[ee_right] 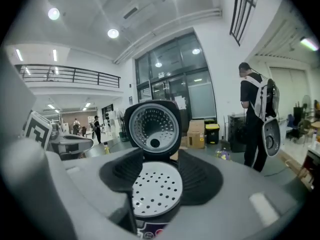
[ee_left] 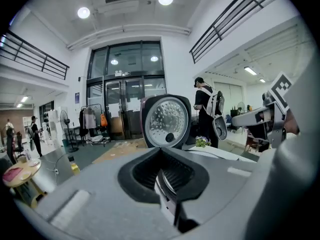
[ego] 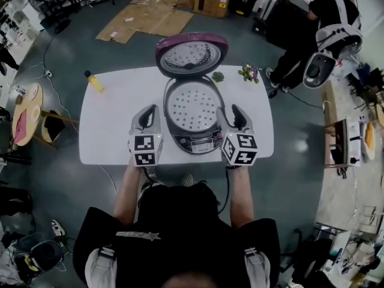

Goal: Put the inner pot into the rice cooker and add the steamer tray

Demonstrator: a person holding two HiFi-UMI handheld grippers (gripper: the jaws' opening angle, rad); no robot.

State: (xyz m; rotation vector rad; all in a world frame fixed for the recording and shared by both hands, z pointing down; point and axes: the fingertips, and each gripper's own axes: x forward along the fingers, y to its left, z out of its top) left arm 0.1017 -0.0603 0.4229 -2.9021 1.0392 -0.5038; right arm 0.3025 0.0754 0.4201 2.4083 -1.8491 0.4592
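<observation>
L gripper (ego: 147,114) at 8 o'clock of rice cooker (ego: 198,141): jaws closed, nothing in them. R gripper (ego: 236,113) at 4 o'clock: jaws apart, empty. Both just beside cooker; contact can't be told. Cooker mid table (ego: 108,125). Steamer tray (ego: 192,107) lies in cooker mouth; pot presumably under it, hidden. Lid (ego: 192,54) stands open at 12.

Risk: a gripper clips the rim and knocks tray askew; level seating unconfirmed.

Tray round, no long axis, holes face up. Cooker runs 6–12, panel at 6.
</observation>
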